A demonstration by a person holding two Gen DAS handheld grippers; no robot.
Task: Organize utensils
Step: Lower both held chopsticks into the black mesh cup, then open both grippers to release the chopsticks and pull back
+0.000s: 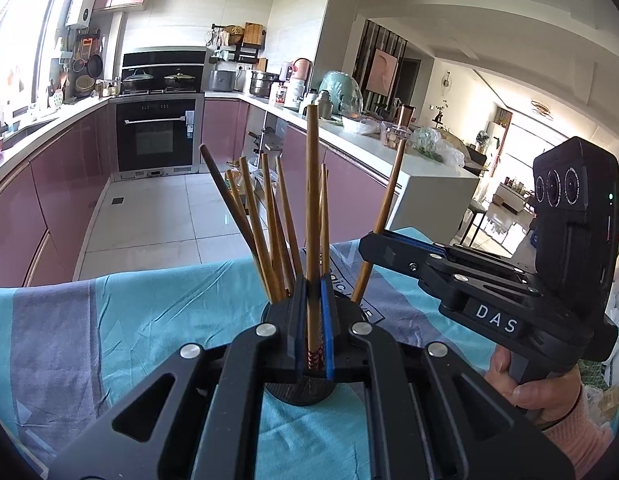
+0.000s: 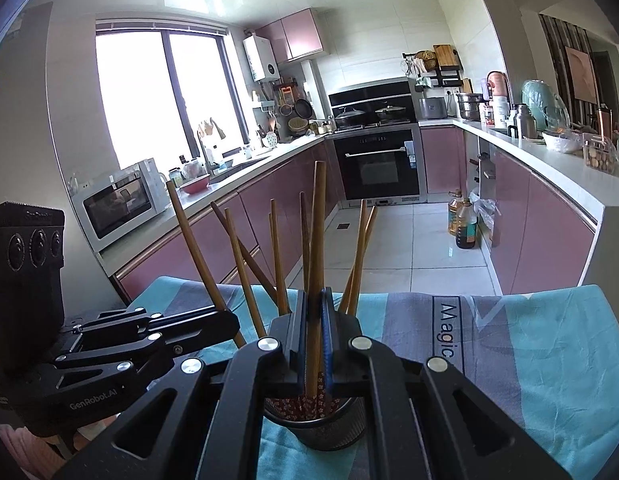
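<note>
Over a cloth-covered table [image 1: 129, 312], left wrist view: the left gripper [image 1: 314, 320] has its fingers clamped together on one chopstick [image 1: 311, 208], held upright over the dark holder [image 1: 301, 394], which stands on the cloth directly below the jaws. Other chopsticks [image 1: 269, 232] fan out of the holder behind the fingers. To the right, a hand [image 1: 537, 380] carries the right gripper [image 1: 369, 240], marked "DAS", whose fingers are closed on a second, slanting chopstick [image 1: 383, 212]. Cloth print here is only partly legible. Right wrist view: the right gripper [image 2: 314, 320] pinches its chopstick [image 2: 317, 248] above the mesh holder [image 2: 313, 424], whose floral-patterned interior shows beneath the jaws; the remaining sticks [image 2: 277, 256] lean outward. The left gripper [image 2: 225, 320] enters from the left, clamped on its own stick [image 2: 197, 248] and labelled "GenRobot.AI". The cloth [image 2: 549, 340] reads "Magic". Step in hand, as judged: loading chopsticks into the holder. The next move calls for lowering each tip inside the rim, then parting the fingers.
</note>
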